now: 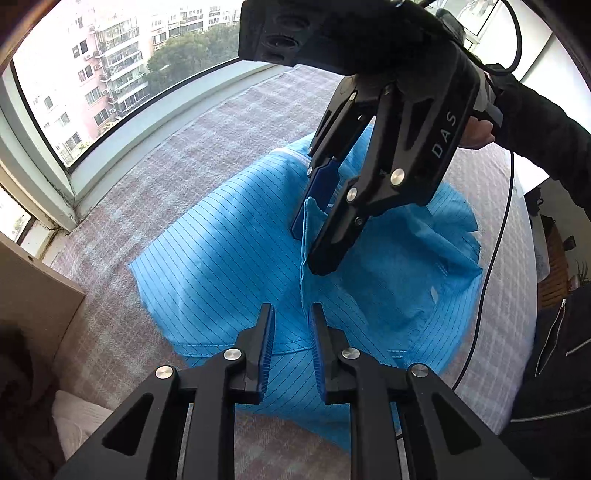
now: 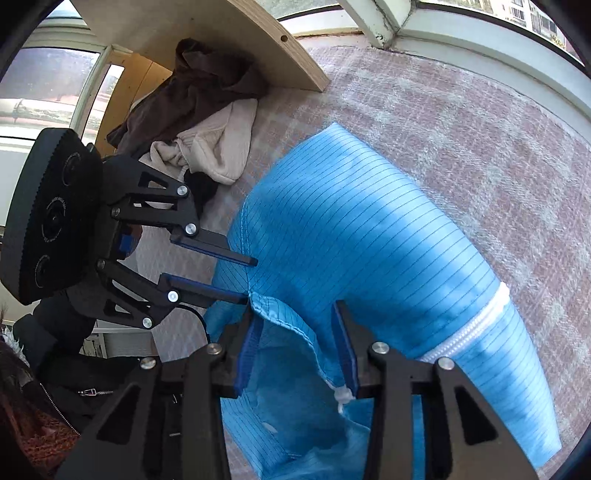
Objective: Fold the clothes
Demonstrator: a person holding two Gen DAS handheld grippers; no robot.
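A blue pinstriped garment (image 1: pixel 229 258) is spread on a plaid-covered bed (image 1: pixel 192 147). The left hand-held gripper (image 1: pixel 291 354) is parted narrowly above it, empty. The right hand-held gripper (image 2: pixel 299 350) is parted around a raised hem, unpinched. The fold could slip loose and collapse.

Garment: bright blue fabric garment (image 2: pixel 369 236), thin dark pinstripes, white zipper (image 2: pixel 469 328).
Surface cover: pink-and-white checked woven cloth (image 1: pixel 207 136).
Piled clothes: dark brown crumpled garment (image 2: pixel 199 81); cream knit garment (image 2: pixel 218 147).
Tools: black left gripper (image 1: pixel 291 332) and black right gripper (image 2: pixel 299 328), blue finger pads (image 1: pixel 266 347).
Board: pale tan wooden panel (image 2: pixel 229 33).
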